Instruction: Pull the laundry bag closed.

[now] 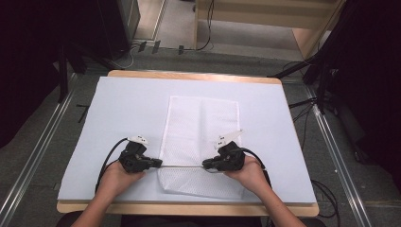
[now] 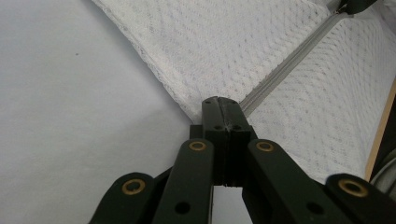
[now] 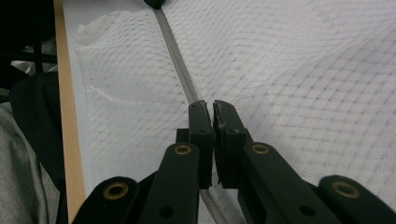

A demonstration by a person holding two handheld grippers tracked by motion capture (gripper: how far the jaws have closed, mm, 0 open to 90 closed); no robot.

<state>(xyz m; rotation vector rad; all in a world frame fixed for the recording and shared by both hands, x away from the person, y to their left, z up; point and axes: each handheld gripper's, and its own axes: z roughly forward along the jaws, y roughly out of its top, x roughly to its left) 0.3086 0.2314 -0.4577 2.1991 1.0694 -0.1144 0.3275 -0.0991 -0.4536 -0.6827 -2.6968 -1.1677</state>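
Note:
A white mesh bag (image 1: 201, 137) with a grey zipper (image 1: 182, 166) lies along the middle of the table. My left gripper (image 1: 160, 163) is shut on the zipper's left end at the bag's edge (image 2: 205, 105). My right gripper (image 1: 205, 165) is shut on the zipper farther right, and the grey zipper strip (image 3: 177, 60) runs away from its jaws in the right gripper view. Between the two grippers the zipper is pulled straight and taut. The bag's near end (image 1: 196, 187) lies flat below the zipper line.
A pale blue sheet (image 1: 123, 109) covers the wooden table, whose front edge (image 1: 189, 208) is close to the person's hands. Cables trail from both grippers. Dark stands and cables line the floor at left and right.

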